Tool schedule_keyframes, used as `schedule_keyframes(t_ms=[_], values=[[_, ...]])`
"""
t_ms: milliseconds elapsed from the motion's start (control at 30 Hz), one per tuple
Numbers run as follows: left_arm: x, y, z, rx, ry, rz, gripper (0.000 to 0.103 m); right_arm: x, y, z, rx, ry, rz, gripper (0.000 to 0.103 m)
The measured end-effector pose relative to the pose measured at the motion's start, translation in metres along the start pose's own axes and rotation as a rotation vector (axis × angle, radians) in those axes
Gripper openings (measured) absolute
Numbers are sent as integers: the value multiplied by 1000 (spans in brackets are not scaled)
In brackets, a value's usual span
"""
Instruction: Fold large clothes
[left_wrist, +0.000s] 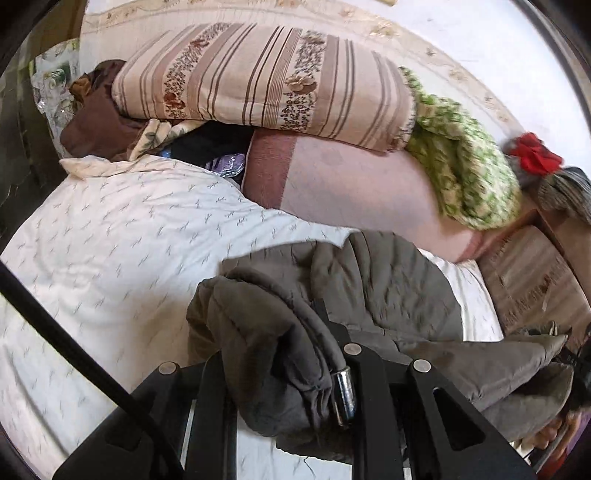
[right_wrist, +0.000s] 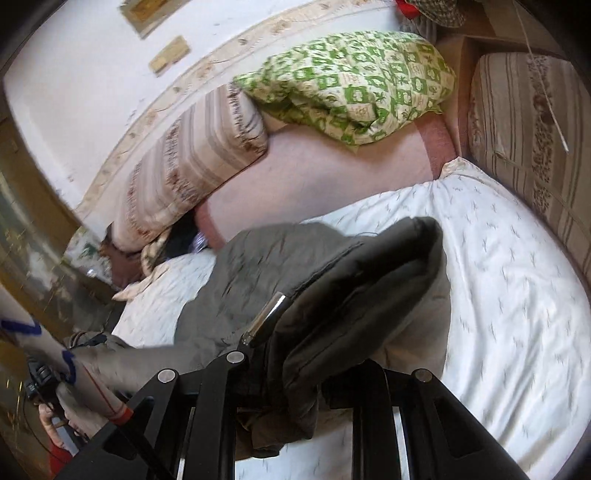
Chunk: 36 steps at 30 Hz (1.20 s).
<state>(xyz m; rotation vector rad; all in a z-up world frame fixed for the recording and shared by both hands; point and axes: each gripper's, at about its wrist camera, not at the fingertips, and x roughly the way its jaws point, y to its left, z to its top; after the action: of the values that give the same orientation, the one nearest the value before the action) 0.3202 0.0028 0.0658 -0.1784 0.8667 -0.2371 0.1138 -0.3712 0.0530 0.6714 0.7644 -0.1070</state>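
A large grey quilted jacket (left_wrist: 373, 291) lies over a white patterned bed sheet (left_wrist: 122, 251). My left gripper (left_wrist: 295, 369) is shut on a bunched fold of the jacket, with a metal zipper pull (left_wrist: 341, 391) beside the right finger. In the right wrist view my right gripper (right_wrist: 306, 365) is shut on a thick folded edge of the same jacket (right_wrist: 347, 280), lifted above the sheet (right_wrist: 509, 280). A metal zipper pull (right_wrist: 266, 317) hangs by its left finger. The fingertips of both grippers are buried in fabric.
A striped pillow (left_wrist: 258, 81) and a green checked pillow (left_wrist: 465, 166) rest on a pink blanket (left_wrist: 351, 184) at the back. A striped headboard cushion (right_wrist: 535, 155) stands to the right. A brown cloth (left_wrist: 99, 122) lies at the far left. The person's sleeve (right_wrist: 85, 373) is at lower left.
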Motion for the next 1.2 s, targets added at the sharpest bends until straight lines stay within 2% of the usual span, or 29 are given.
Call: schedule_keyframes(t_ms=[233, 400, 500, 633, 767, 900, 933, 967, 1000, 1033, 1067, 1133, 1200], values=[[89, -18, 64, 9, 12, 111, 19, 82, -21, 66, 71, 15, -80, 22], [160, -17, 78, 0, 68, 202, 20, 142, -46, 95, 126, 69, -122, 22], [193, -11, 79, -1, 93, 244, 21, 180, -50, 103, 107, 96, -160, 22], [223, 4, 71, -61, 122, 244, 23, 220, -57, 106, 102, 118, -183, 24], [246, 22, 59, -125, 148, 178, 24, 260, -72, 93, 127, 152, -166, 29], [244, 27, 53, -144, 142, 154, 26, 259, -81, 88, 168, 130, -119, 34], [239, 29, 53, -150, 137, 135, 28, 251, -79, 90, 174, 112, -102, 42], [233, 30, 52, -156, 131, 117, 30, 238, -76, 91, 179, 81, -80, 59], [226, 32, 52, -167, 121, 92, 34, 229, -73, 92, 179, 56, -65, 70], [219, 35, 52, -179, 109, 59, 40, 212, -68, 91, 173, 10, -53, 85], [212, 36, 53, -187, 98, 39, 42, 191, -62, 91, 157, -44, -56, 90], [189, 41, 51, -216, 54, -9, 55, 159, -48, 86, 102, -89, -43, 91], [170, 43, 44, -239, 24, -36, 67, 135, -34, 76, 29, -96, -63, 91]])
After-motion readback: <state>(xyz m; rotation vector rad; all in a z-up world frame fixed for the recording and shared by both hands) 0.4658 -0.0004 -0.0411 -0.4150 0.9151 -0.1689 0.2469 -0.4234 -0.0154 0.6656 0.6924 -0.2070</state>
